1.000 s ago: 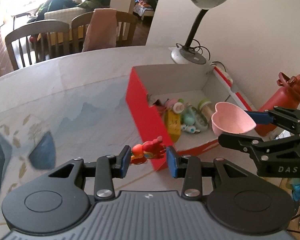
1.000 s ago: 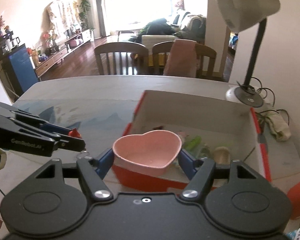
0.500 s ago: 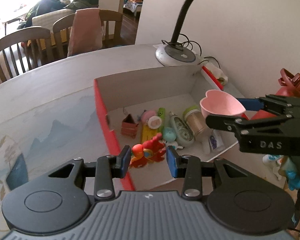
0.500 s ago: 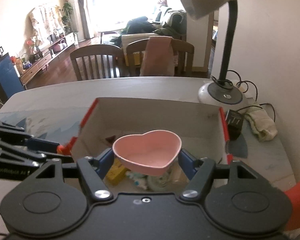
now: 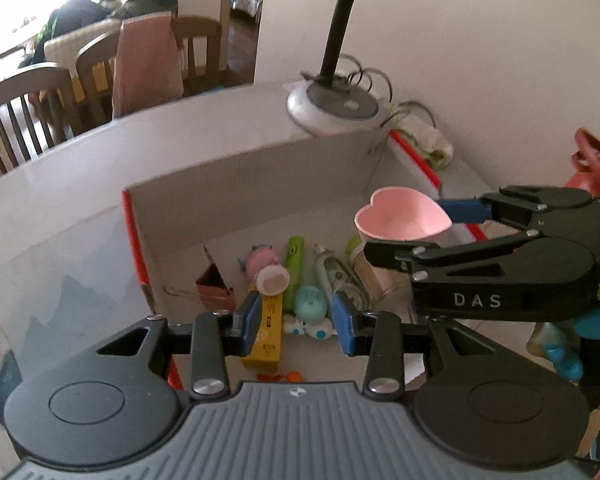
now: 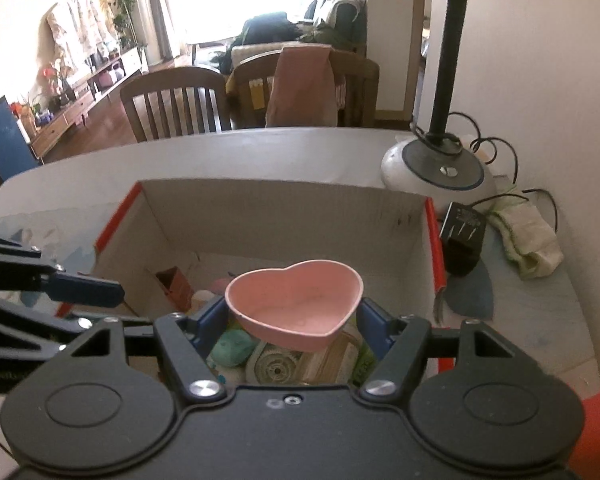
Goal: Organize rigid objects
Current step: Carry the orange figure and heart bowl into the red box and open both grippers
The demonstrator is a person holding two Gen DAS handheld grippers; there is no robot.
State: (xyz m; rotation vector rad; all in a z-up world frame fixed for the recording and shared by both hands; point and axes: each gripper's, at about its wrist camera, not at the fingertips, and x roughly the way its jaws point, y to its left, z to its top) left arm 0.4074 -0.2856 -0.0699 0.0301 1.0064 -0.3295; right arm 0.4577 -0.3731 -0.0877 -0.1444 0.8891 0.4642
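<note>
A red-edged cardboard box (image 5: 236,176) stands on the table and holds several small toys and bottles. My left gripper (image 5: 296,318) is open and empty over the box's near part. A red and orange toy figure (image 5: 280,377) lies on the box floor just below it, mostly hidden by the gripper body. My right gripper (image 6: 294,320) is shut on a pink heart-shaped bowl (image 6: 296,300) and holds it above the box's contents. The bowl also shows in the left wrist view (image 5: 402,220), at the box's right side.
A desk lamp base (image 6: 440,168) with cables stands behind the box's far right corner. A black adapter (image 6: 462,236) and a folded cloth (image 6: 530,240) lie right of the box. A red bottle (image 5: 590,164) stands at the right. Wooden chairs (image 6: 176,104) stand beyond the table.
My left gripper has opened and the red toy figure has dropped into the box. Both grippers have moved farther in over the box; the right still holds the pink bowl.
</note>
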